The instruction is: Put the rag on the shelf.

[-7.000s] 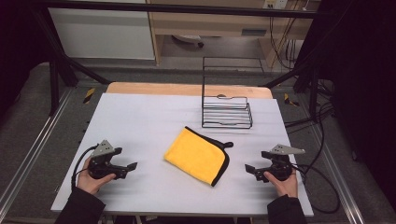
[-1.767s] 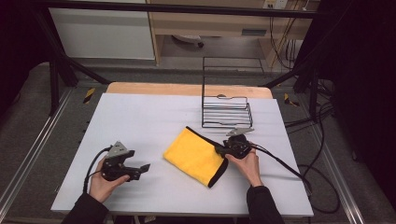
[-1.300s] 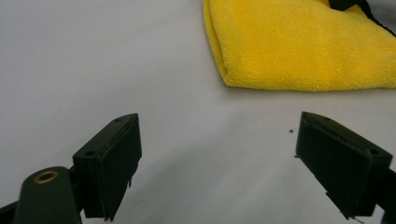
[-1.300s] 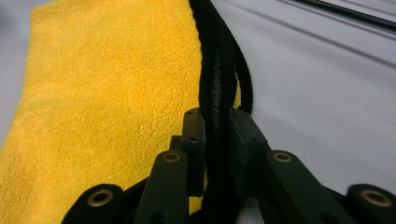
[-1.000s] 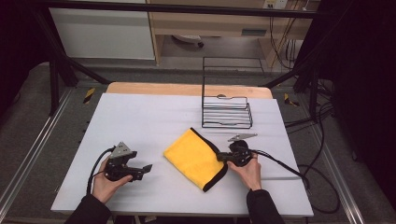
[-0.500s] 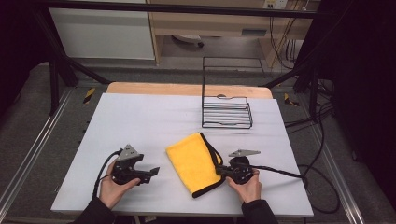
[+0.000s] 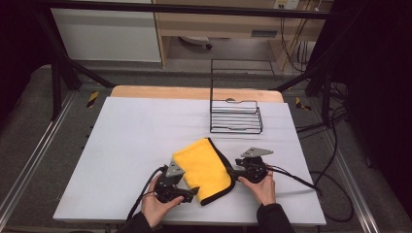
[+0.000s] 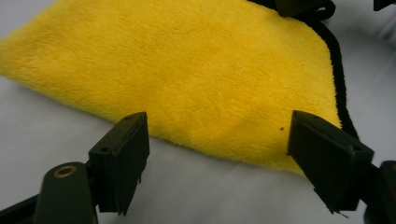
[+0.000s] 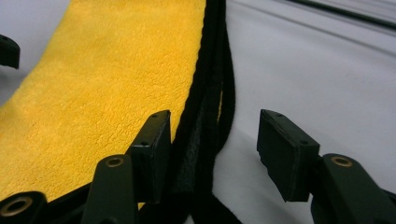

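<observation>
Yellow cloth (image 7: pixel 201 169) lies folded on the table (image 7: pixel 136 141); our right gripper (image 7: pixel 239 171) has just been opening off its black hem, left gripper (image 7: pixel 193 193) wide beside it; another fold seems left.

Your left hand-held gripper (image 7: pixel 193 192) low near your body, jaws wide apart, just been closing slightly, nothing between. Your right hand-held gripper (image 7: pixel 232 173) jaws just been opening, now parted, pointing left.
</observation>
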`<state>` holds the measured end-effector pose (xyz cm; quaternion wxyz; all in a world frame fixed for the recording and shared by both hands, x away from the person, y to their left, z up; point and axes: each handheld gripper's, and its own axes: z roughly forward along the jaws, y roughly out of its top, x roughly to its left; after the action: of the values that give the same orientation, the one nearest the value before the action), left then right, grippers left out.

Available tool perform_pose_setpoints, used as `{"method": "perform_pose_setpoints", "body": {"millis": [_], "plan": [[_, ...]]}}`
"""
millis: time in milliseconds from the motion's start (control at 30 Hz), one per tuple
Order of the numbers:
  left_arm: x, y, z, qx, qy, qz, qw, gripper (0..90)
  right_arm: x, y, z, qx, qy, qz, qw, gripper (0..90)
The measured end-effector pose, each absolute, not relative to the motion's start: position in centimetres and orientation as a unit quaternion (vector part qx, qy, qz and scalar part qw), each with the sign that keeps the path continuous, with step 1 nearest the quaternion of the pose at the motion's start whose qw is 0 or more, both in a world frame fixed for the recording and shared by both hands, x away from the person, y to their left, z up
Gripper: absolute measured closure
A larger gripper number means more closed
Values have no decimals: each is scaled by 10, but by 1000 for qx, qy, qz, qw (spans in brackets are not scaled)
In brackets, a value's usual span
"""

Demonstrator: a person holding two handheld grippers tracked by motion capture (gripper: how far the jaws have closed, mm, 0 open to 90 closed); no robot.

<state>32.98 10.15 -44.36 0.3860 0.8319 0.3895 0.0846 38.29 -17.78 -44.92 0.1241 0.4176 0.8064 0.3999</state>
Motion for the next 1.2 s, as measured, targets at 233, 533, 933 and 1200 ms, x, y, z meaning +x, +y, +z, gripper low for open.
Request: {"method": "perform_pose_setpoints", "body": {"millis": [233, 533, 933, 1200], "plan": [[322, 92, -453, 826, 403, 96, 383, 297, 382, -173, -456, 421, 809, 400, 96, 564], [311, 87, -453, 831, 397, 122, 370, 455, 382, -171, -454, 443, 801, 401, 49, 765], [320, 91, -449, 846, 373, 81, 372, 861, 380, -168, -449, 453, 799, 393, 52, 813], [327, 113, -438, 858, 356, 61, 364, 870, 366, -162, -446, 478, 781, 400, 37, 810]]}}
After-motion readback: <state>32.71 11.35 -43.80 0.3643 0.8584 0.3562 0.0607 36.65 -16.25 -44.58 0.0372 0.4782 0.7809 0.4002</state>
